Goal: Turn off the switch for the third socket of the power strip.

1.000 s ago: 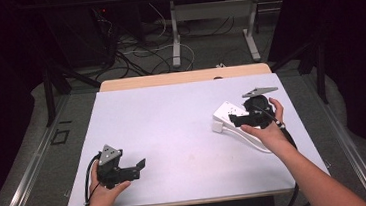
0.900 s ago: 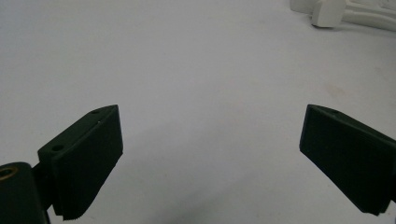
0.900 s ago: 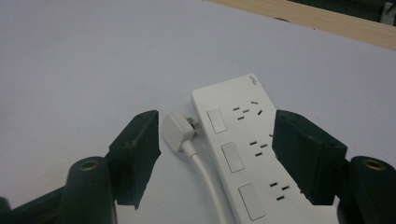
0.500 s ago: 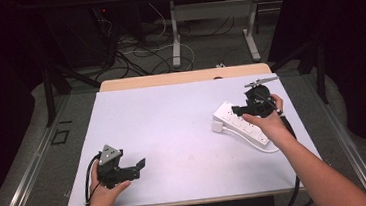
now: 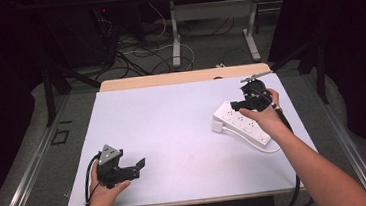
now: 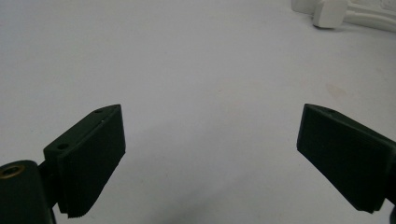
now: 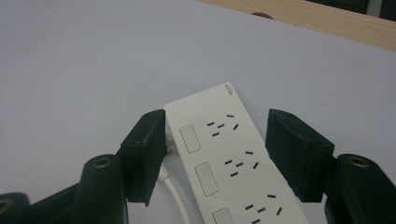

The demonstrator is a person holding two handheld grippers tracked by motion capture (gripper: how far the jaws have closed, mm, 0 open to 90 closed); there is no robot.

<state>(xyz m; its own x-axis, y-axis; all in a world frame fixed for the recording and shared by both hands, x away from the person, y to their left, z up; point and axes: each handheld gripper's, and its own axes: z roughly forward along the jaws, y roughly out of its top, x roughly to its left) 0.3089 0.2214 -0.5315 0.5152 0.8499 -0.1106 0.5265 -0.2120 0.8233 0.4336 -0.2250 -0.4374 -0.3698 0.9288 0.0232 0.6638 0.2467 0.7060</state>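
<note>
Two grippers sit on the counter: the right gripper, jaws open astride the power strip at three o'clock; the left gripper, jaws spread empty, at seven o'clock. Closing off-centre could pinch the cord and skew the strip.

The left gripper is seen from behind its two black, flat-faced jaws, which are spread wide apart with nothing held between them. Beneath and beyond them a pale grey, matt table surface is shown. At the top right corner, well apart from the jaws, a white plastic plug is seen lying just beside a white plastic power strip, cut off by the edge.
</note>
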